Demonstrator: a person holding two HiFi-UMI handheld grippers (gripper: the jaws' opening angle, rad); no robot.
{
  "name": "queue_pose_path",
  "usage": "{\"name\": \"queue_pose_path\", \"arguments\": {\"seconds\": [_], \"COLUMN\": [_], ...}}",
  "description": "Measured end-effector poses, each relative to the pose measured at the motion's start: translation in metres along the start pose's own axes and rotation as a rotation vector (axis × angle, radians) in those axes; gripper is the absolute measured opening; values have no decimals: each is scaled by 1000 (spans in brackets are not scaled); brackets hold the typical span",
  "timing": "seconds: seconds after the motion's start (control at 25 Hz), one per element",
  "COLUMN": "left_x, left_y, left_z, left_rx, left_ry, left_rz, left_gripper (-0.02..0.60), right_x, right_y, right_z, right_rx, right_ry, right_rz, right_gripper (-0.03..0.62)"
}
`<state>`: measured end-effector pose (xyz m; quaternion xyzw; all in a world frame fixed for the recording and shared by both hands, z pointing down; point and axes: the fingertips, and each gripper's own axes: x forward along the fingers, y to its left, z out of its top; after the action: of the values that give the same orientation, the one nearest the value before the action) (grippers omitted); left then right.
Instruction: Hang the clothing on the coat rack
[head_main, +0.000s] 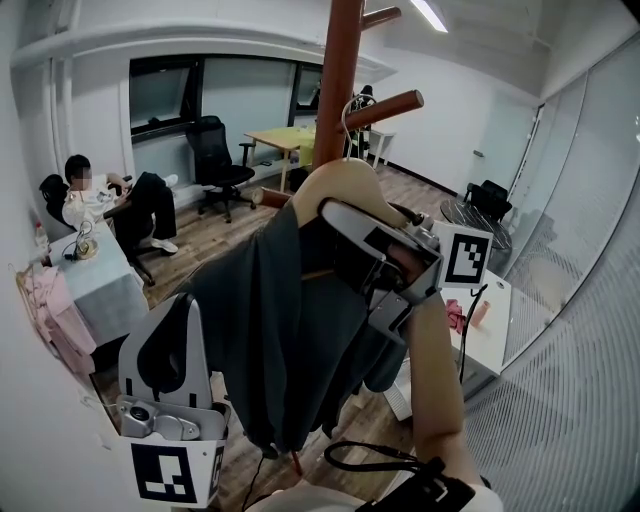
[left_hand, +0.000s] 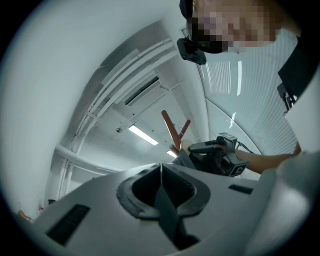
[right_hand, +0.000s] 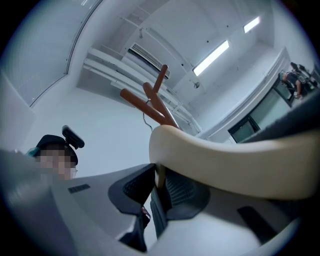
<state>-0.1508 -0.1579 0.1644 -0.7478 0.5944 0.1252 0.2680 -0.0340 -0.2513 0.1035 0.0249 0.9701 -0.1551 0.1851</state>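
Left gripper (left_hand: 161, 171): kept low and clear of the work, jaws pressed together on nothing.
Right gripper (right_hand: 159, 184): pinched on the cream hanger (right_hand: 225, 165) near its neck, so the load is carried from above.
Clothing (head_main: 290, 330): a dark grey garment, draped over the hanger, left hanging free.
Hook (head_main: 348, 112): held at the peg (head_main: 385, 108); seating cannot be told.
Coat rack (head_main: 340, 70): red-brown pole, just behind.
Containers: none seen in use.

The garment (head_main: 290, 320) hangs on the hanger (head_main: 345, 185), near side of the coat rack (head_main: 340, 60). The right gripper (head_main: 335, 225) is right of the garment; the left gripper (head_main: 172, 335) is lower left. 1 seated person (head_main: 85, 200) is far left.
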Motion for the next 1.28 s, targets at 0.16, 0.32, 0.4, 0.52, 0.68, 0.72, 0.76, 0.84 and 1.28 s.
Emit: {"name": "queue_pose_path", "arguments": {"seconds": [0.16, 0.32, 0.4, 0.52, 0.68, 0.72, 0.76, 0.84, 1.28], "left_x": [1, 1, 1, 1, 2, 3, 3, 3, 0], "left_y": [-4, -5, -4, -4, -6, -6, -6, -5, -5], "left_z": [1, -2, -3, -4, -3, -2, -2, -2, -8], "left_rx": [-3, 1, 4, -4, -25, -23, -22, -23, -12], "left_ry": [-1, 9, 14, 19, 9, 4, 4, 3, 38], "left_rz": [-18, -15, -12, -9, -23, -26, -26, -23, -21], "left_gripper": [24, 23, 24, 25, 24, 24, 25, 24, 23], "right_x": [-1, -3, -4, -5, -4, -4, -3, -3, -4], "right_y": [-2, -5, -6, -6, -7, -7, -7, -7, -7], "right_z": [-1, -3, -4, -4, -5, -5, -5, -5, -7], "right_rx": [4, 12, 16, 18, 22, 23, 23, 26, 12], "right_ry": [1, 2, 0, -3, -4, -4, -3, -2, -9], "right_rz": [-9, -15, -16, -13, -7, -6, -5, -5, -22], "right_gripper": [78, 78, 78, 78, 78, 78, 78, 78, 78]}}
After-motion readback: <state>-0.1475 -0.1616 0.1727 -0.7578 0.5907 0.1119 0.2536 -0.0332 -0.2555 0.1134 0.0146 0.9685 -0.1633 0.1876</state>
